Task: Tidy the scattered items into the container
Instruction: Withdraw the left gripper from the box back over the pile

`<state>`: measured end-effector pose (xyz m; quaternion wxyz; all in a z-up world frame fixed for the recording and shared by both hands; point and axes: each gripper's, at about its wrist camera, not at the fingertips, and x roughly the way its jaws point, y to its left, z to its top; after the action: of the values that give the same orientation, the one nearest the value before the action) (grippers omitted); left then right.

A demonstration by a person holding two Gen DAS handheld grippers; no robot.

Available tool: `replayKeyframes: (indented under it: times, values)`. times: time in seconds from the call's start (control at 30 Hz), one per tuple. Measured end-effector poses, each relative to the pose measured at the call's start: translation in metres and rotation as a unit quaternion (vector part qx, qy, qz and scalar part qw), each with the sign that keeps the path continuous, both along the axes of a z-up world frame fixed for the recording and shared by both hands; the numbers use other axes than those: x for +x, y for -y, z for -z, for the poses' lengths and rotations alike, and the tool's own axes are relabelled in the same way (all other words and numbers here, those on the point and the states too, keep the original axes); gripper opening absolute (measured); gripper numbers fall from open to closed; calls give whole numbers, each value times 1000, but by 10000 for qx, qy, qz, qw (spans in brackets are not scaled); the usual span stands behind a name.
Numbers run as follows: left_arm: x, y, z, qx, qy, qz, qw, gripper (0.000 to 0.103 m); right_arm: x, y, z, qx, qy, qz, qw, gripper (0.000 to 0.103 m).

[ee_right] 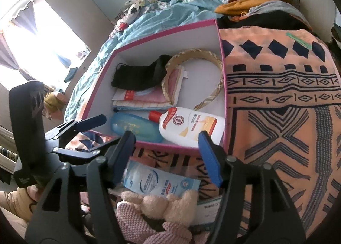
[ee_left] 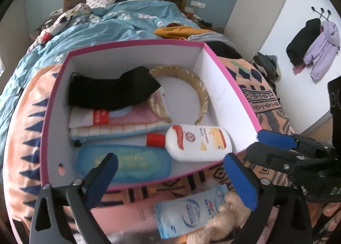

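Note:
A pink-rimmed white box (ee_left: 221,86) (ee_right: 221,37) sits on the patterned blanket. Inside lie a white lotion bottle with a red cap (ee_left: 198,142) (ee_right: 189,125), a blue case (ee_left: 125,164) (ee_right: 132,125), a black mask (ee_left: 110,88) (ee_right: 138,73), a beige headband (ee_left: 200,90) (ee_right: 213,92) and folded pink cloths (ee_left: 127,120). In front of the box lie a blue-white wipes pack (ee_left: 187,210) (ee_right: 157,182), a cream plush toy (ee_left: 223,218) (ee_right: 164,203) and a pink knitted item (ee_right: 136,222). My left gripper (ee_left: 172,180) is open over the box's near edge. My right gripper (ee_right: 168,154) is open above the wipes pack.
The orange and navy blanket (ee_right: 277,99) covers the bed's near end. A rumpled blue duvet (ee_left: 115,24) and clothes (ee_left: 183,31) lie behind the box. Coats hang on a wall (ee_left: 315,43) at right. A bright window (ee_right: 32,37) is at left.

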<state>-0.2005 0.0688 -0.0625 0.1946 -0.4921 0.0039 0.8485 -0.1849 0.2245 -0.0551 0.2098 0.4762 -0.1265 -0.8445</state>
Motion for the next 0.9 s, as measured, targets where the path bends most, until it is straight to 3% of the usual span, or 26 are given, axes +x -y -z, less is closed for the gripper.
replayKeyframes:
  times: [0.17, 0.23, 0.27, 0.53, 0.73, 0.9]
  values:
    - [14, 7, -4, -51, 46, -145, 9999, 103, 21, -1, -10, -11, -160, -32, 9999, 78]
    - [20, 12, -4, -29, 174, -200, 9996, 103, 31, 0, -15, -41, -227, -87, 9997, 96]
    - [24, 14, -5, -49, 183, -242, 9995, 103, 37, 0, -20, -54, -280, -137, 9995, 100]
    - [60, 30, -18, -312, 130, -628, 9975, 103, 86, 6, -64, 44, -852, -457, 9953, 103]
    - [94, 42, -34, -290, 2, -693, 9972, 103, 124, 3, -93, -5, -1132, -541, 9921, 103]
    - [121, 52, -42, -226, -9, -765, 9968, 103, 143, 6, -94, 113, -1166, -619, 9912, 103]
